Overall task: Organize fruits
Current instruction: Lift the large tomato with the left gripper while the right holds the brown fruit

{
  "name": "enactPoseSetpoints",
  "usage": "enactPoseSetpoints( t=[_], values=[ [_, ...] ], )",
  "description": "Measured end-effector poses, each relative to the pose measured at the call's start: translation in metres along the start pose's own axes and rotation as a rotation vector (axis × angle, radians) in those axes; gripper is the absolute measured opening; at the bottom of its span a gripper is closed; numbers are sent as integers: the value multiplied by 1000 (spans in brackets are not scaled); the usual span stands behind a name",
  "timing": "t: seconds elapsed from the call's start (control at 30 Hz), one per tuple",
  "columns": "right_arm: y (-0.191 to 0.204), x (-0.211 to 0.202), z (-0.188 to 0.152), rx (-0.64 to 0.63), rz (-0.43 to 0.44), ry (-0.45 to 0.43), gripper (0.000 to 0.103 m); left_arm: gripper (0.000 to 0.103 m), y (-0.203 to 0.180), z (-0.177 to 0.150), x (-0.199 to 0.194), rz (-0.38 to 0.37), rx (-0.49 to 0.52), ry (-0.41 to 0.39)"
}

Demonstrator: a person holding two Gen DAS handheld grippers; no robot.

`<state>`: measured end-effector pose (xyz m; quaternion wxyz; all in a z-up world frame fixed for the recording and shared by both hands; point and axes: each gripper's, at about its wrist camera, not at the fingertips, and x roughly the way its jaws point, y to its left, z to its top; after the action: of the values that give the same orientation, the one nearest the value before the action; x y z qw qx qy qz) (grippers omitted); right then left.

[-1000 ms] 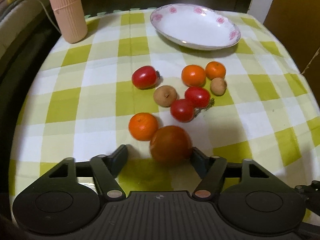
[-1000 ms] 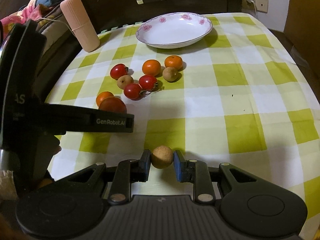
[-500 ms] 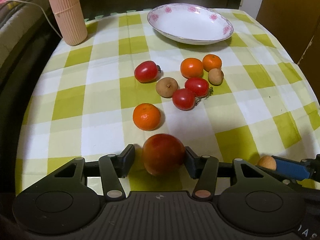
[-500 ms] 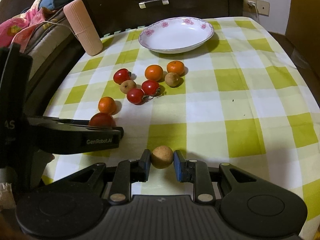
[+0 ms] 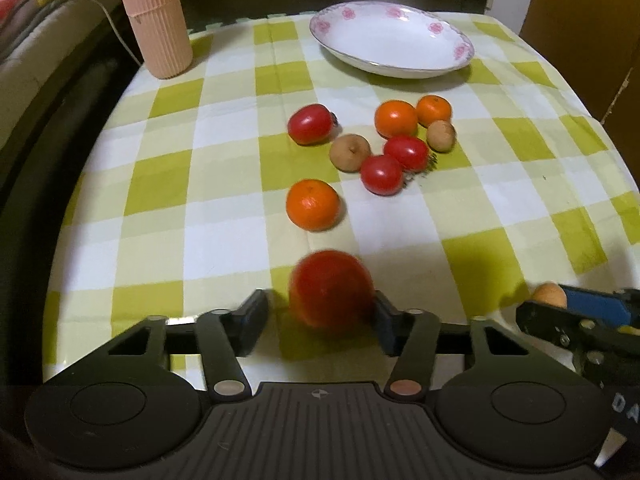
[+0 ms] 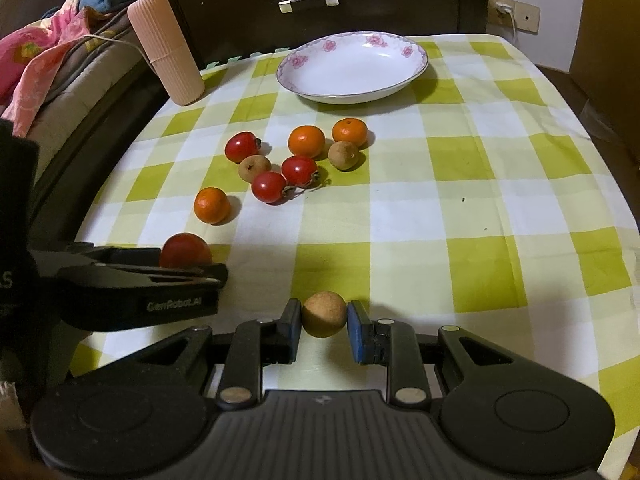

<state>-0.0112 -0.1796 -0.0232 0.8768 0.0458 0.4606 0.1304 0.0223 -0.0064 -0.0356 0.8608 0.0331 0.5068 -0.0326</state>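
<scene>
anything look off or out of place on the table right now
Nothing looks spilled or damaged. The odd part: the white floral-rimmed plate is empty while small fruits lie loose on the green checked tablecloth. The large red tomato sits between the left tool's fingers, touching only one.
</scene>
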Motion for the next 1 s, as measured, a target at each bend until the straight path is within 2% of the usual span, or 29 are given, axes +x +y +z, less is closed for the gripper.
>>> enactPoseSetpoints(
  t=[0.1,0.17,0.3,0.33,0.4,0.53,1.0],
  values=[
    [-1,-3,-1,5,-9,-2,24,46,-5,-1,-3,15,20,16],
    [-1,-5,-1,1,-18,-3,24,47,-4,2,-2,14,10,27],
    [-4,-6,-1,8,-38,-2,24,59,0,3,1,5,0,22],
    [-5,-4,-1,11,-42,1,24,69,1,4,1,3,-2,19],
    [-6,-1,-2,18,-44,11,24,79,5,4,3,8,-17,15],
    [-6,8,-2,24,-40,32,24,79,5,8,6,-12,-40,-1],
    [-14,8,3,64,-10,30,24,80,-5,28,21,-4,-60,-34]
  ],
)
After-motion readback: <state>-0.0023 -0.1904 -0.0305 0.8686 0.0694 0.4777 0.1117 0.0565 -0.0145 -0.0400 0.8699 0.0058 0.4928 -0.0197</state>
